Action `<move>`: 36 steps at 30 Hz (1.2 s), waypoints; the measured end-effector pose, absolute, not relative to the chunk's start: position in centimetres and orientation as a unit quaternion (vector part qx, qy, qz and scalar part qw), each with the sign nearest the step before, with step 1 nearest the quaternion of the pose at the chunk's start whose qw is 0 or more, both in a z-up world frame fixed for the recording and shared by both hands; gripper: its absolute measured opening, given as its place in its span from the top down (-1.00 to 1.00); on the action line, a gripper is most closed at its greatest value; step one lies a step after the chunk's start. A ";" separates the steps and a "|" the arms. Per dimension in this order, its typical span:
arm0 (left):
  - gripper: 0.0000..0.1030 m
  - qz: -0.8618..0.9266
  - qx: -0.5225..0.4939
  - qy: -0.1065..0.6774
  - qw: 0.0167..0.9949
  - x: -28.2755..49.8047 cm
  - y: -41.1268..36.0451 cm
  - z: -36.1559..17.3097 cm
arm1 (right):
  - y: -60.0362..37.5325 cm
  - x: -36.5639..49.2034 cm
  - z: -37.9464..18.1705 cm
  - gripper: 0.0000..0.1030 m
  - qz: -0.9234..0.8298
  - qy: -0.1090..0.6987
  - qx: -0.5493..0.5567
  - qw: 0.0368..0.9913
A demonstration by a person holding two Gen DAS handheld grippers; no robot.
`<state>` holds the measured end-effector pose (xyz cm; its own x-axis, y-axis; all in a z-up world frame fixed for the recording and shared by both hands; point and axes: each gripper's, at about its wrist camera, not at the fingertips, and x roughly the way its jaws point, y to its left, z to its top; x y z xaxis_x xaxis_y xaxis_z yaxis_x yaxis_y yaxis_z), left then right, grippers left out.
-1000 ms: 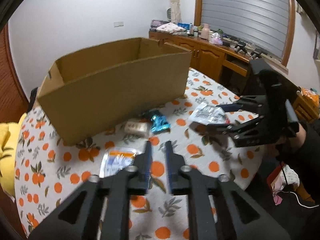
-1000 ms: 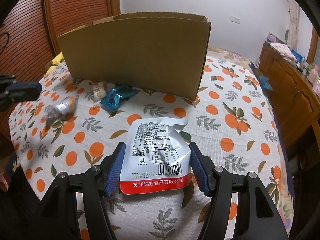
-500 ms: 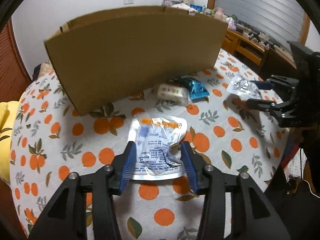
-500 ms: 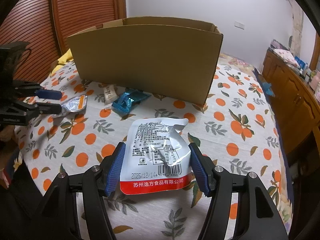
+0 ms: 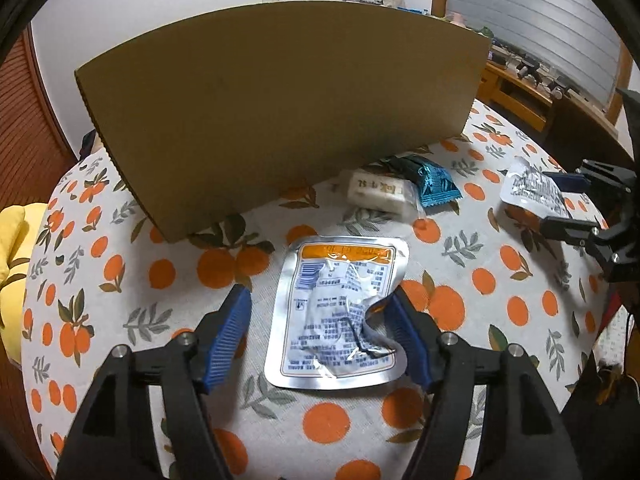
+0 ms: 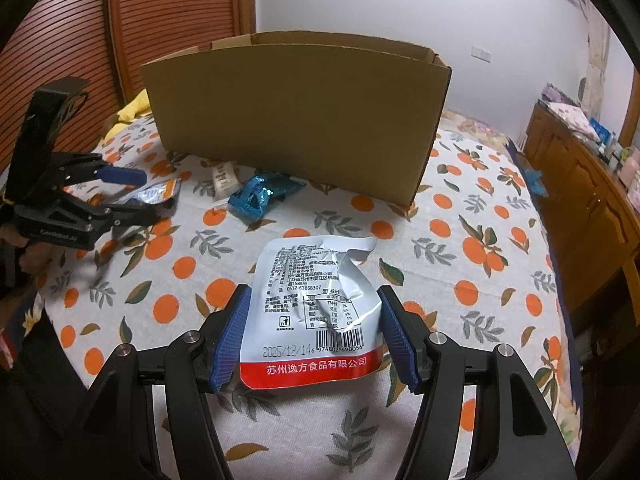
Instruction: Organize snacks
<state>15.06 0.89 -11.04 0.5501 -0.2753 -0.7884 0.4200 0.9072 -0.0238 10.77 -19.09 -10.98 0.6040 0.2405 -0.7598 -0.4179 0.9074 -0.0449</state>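
A: Your left gripper is low over the tablecloth, jaws opening, with the orange-topped pouch lying flat between the ribbed blue pads. Is anything pinched?

B: No. The left pad stands clear of the foil, and the right pad sits at the pouch's crumpled edge (I can't tell whether it touches). The pouch is silver, wrinkled, printed in blue, with rounded corners.

A: And your right gripper?

B: It is clamped on the red-banded pouch, both pads against its sides. That one is glossy white foil with a barcode and a torn, curled top corner. From the left camera you can see it held up off the cloth.

A: Where are the other snacks?

B: In front of the box, which is plain brown corrugated card, open at the top. A white bar in clear wrap lies against a crinkly teal wrapper, both just beside the box's front wall.

A: The cloth?

B: White fabric printed with oranges and grey-green leaves, slightly rumpled. A wooden cabinet stands off to the right.
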 end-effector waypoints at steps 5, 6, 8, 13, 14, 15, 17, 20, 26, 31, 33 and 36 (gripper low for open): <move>0.29 -0.210 0.064 0.426 0.877 15.0 1.5 -10.7 | -18.9 10.7 -11.2 -0.26 0.187 0.406 -0.109 0.888; 0.37 -0.213 0.063 0.422 0.879 14.8 1.4 -10.5 | -18.9 10.7 -11.2 -0.26 0.187 0.406 -0.109 0.888; 0.40 -0.199 0.073 0.419 0.883 14.5 1.3 -10.3 | -18.8 10.7 -11.3 -0.26 0.188 0.405 -0.108 0.888; 0.58 -0.187 0.061 0.408 0.891 14.1 1.8 -9.9 | -18.5 10.6 -11.3 -0.26 0.190 0.404 -0.107 0.888; 0.58 -0.192 0.051 0.409 0.891 14.0 2.1 -9.6 | -18.4 10.6 -11.3 -0.26 0.190 0.403 -0.108 0.889; 0.58 -0.196 0.047 0.408 0.891 13.9 2.3 -9.5 | -18.3 10.6 -11.2 -0.26 0.191 0.402 -0.108 0.889; 0.59 -0.189 0.052 0.403 0.894 13.6 2.4 -9.3 | -18.2 10.5 -11.0 -0.26 0.192 0.400 -0.109 0.889; 0.58 -0.194 0.045 0.397 0.896 13.2 2.5 -8.8 | -18.0 10.4 -10.7 -0.26 0.194 0.395 -0.111 0.891; 0.58 -0.209 0.042 0.372 0.903 12.5 1.9 -6.4 | -17.6 10.3 -9.5 -0.26 0.198 0.380 -0.113 0.896; 0.57 -0.221 0.039 0.346 0.911 12.4 1.4 -3.8 | -17.1 10.4 -7.9 -0.26 0.204 0.364 -0.124 0.900; 0.57 -0.224 0.039 0.335 0.914 12.5 1.2 -2.7 | -16.9 10.6 -7.1 -0.26 0.206 0.355 -0.125 0.903; 0.57 -0.223 0.038 0.322 0.919 13.0 1.3 -1.2 | -16.7 11.1 -5.7 -0.26 0.211 0.338 -0.126 0.909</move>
